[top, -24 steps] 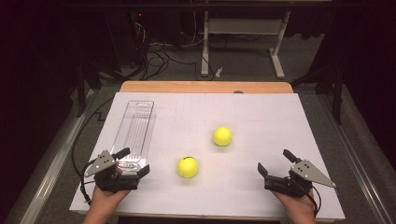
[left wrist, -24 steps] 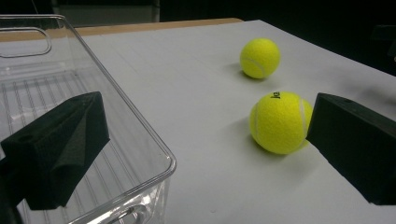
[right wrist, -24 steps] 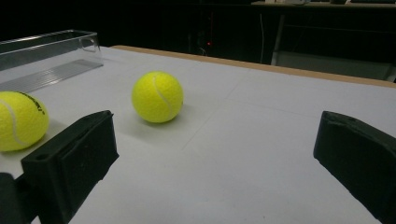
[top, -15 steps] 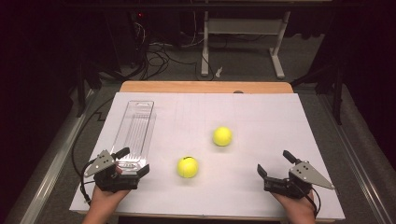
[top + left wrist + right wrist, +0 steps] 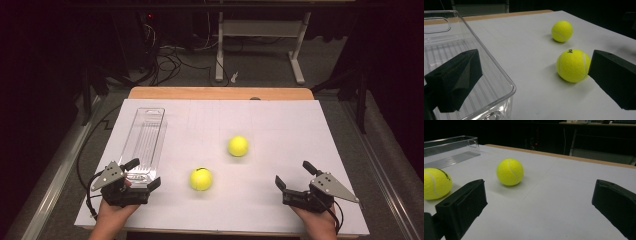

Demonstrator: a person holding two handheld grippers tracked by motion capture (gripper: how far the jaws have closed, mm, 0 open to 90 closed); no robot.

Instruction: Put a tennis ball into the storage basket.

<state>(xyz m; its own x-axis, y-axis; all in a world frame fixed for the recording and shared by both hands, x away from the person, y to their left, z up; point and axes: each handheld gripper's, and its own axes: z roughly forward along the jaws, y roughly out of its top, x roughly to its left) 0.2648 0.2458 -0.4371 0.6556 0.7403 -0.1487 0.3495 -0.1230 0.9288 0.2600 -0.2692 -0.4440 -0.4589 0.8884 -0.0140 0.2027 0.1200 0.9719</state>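
Two yellow tennis balls lie on the white table sheet: the near ball (image 5: 201,179) (image 5: 573,65) (image 5: 436,183) and the far ball (image 5: 238,146) (image 5: 562,31) (image 5: 510,171). A long clear plastic tray (image 5: 144,141) (image 5: 461,55) (image 5: 449,147) lies empty at the left. My left gripper (image 5: 143,174) (image 5: 534,82) stands open at the tray's near end, left of the near ball. My right gripper (image 5: 294,174) (image 5: 541,207) is open near the front right edge, nothing between its jaws.
The white sheet (image 5: 280,125) covers a wooden table (image 5: 220,93). Behind the table are a dark floor with cables (image 5: 170,55) and a white desk frame (image 5: 260,30). A metal rail (image 5: 55,170) runs along the left side.
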